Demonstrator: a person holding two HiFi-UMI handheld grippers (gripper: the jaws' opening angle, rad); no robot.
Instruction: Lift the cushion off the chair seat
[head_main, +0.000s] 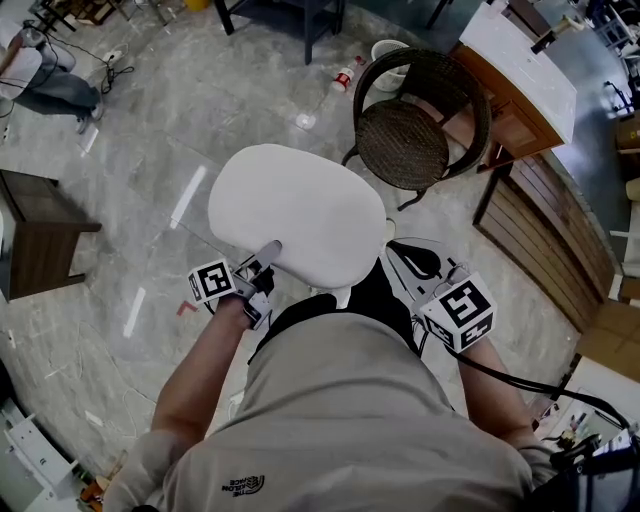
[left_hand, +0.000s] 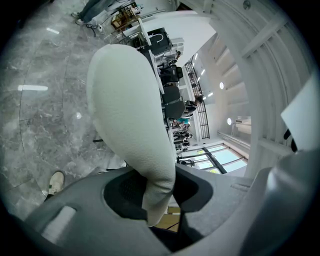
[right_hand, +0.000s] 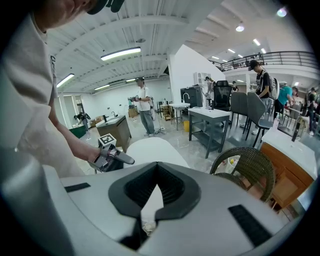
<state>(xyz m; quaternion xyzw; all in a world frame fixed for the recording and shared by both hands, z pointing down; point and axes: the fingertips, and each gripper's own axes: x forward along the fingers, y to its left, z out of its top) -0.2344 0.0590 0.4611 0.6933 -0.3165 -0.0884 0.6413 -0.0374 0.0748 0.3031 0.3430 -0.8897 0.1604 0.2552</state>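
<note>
The cushion (head_main: 295, 225) hangs clear of the chair (head_main: 410, 140), its near edge pinched in the half-closed left tongs (head_main: 268, 254), the bare seat beyond them to the right. The right tongs (head_main: 405, 256) sit fully closed just beside the cushion's right edge, apparently holding nothing. With one hold only, a firm, level left grip should stop the cushion sagging or slipping.

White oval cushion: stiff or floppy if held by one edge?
Probably stiff: the white oval cushion juts out flat from the left gripper pinching one edge. Likely light: that single grip carries it. Pebbled cover probably resists slipping.
</note>
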